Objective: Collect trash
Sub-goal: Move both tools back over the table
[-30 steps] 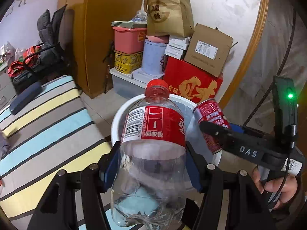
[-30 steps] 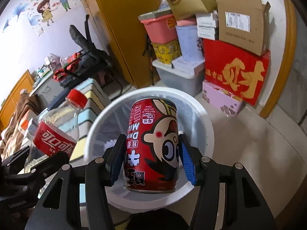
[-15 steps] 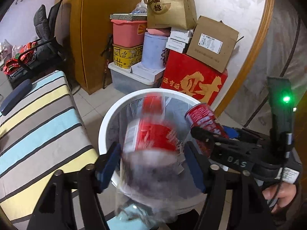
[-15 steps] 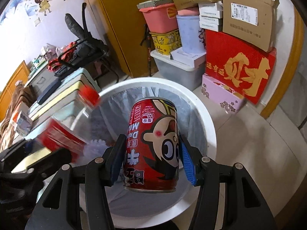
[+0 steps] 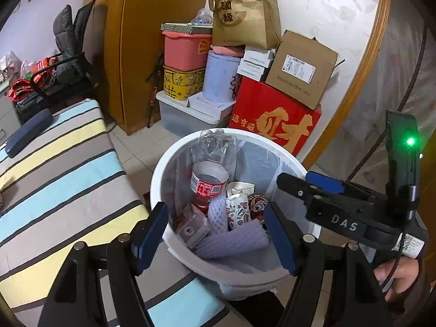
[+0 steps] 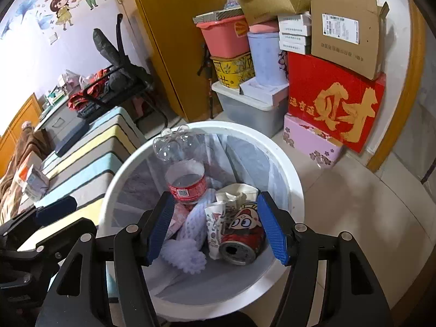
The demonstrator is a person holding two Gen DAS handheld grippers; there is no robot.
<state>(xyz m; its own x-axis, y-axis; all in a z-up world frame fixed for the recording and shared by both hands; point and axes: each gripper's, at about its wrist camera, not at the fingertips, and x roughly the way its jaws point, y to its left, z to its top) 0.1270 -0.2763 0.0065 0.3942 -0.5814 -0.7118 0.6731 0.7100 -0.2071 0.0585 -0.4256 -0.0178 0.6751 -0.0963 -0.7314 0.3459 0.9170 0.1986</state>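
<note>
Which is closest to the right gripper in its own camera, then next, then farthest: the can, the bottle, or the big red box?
1. Can: in the bin, just below the opening, empty right gripper.
2. Bottle: farther back left, leaning upside down on the bin's side.
3. Big red box: outside the bin, by the wall.

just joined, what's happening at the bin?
A person holds a gripper in each hand over the white bin. Neither holds anything: the left gripper and right gripper have their jaws opening, with nothing between them. The bottle stands upside down in the bin, and the red can lies on its side beside it among paper and foam trash. Both pieces are in.
</note>
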